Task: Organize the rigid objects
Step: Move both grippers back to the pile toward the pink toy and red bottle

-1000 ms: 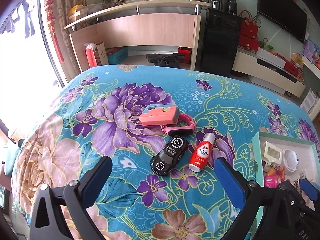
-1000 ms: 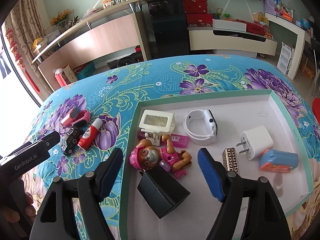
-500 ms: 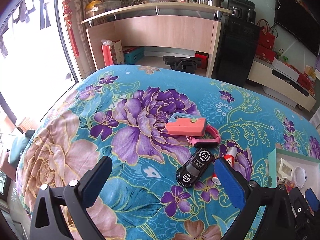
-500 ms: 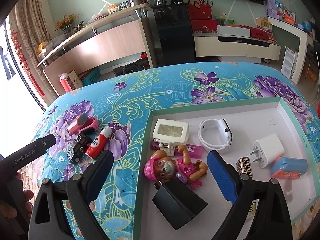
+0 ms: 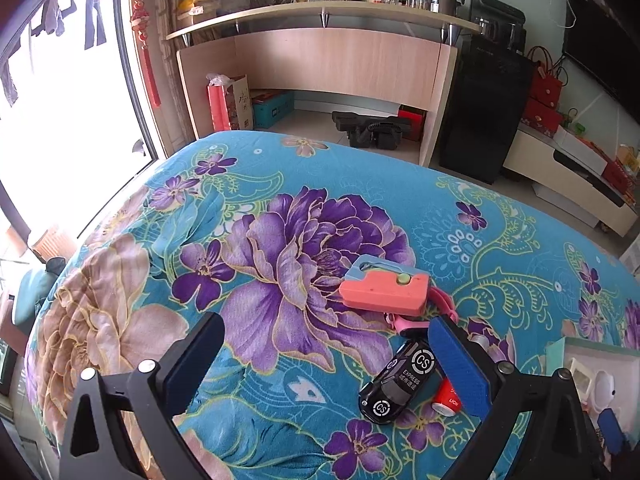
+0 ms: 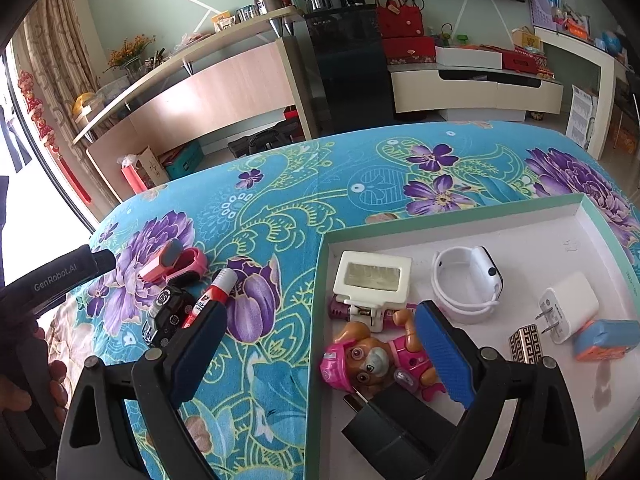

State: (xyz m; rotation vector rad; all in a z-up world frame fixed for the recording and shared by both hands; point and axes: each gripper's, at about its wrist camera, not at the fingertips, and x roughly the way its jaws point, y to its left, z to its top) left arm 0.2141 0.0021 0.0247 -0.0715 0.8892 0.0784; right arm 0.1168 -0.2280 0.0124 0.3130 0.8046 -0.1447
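Both grippers empty, fingers spread: left gripper hovers beside the 4 loose items on the bed, toy car nearest, likely for transfer, right gripper straddles tray rim.

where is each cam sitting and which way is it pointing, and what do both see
Left wrist: rides the left gripper, looking down and forward across the floral cloth at the toy car; its own open fingers show.
Right wrist: rides the right gripper, looking down over the tray's left edge; its open fingers, the left gripper's arm and a hand show.
Shared: toy car, red tube, pink block, tray, counter.
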